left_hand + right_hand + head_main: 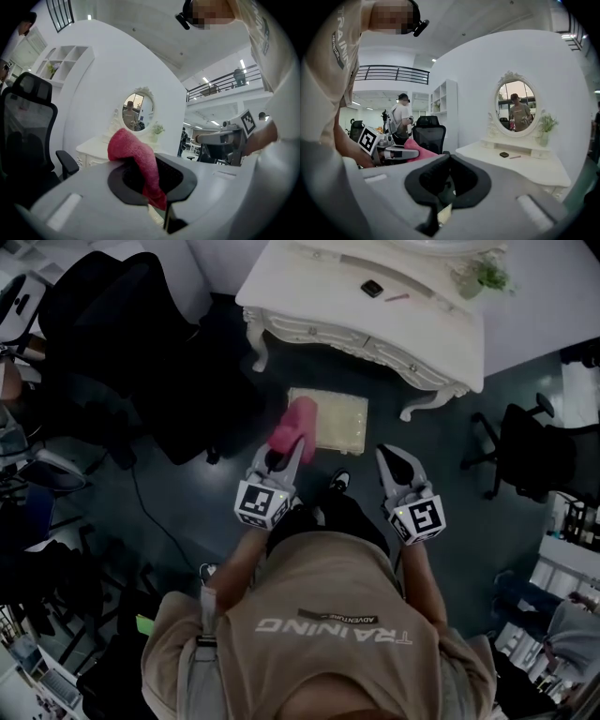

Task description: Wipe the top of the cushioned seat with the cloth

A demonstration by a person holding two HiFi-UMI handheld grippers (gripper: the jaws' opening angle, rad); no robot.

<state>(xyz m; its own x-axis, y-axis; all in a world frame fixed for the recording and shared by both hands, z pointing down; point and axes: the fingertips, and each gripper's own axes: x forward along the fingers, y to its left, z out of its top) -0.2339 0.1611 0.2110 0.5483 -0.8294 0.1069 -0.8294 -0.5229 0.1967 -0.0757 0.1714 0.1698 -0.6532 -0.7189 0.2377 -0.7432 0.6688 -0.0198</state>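
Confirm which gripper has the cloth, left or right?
The left gripper: its jaws are clamped on the pink cloth, which bunches up above them. The right gripper has nothing between its jaws.

cloth (pixel 294 430): pink-red, bunched, pinched in the left hand-held gripper (pixel 153 177), one end hanging below the jaws, over the seat's left edge | cushioned seat (pixel 339 422): pale cream, square, tufted top, on the floor
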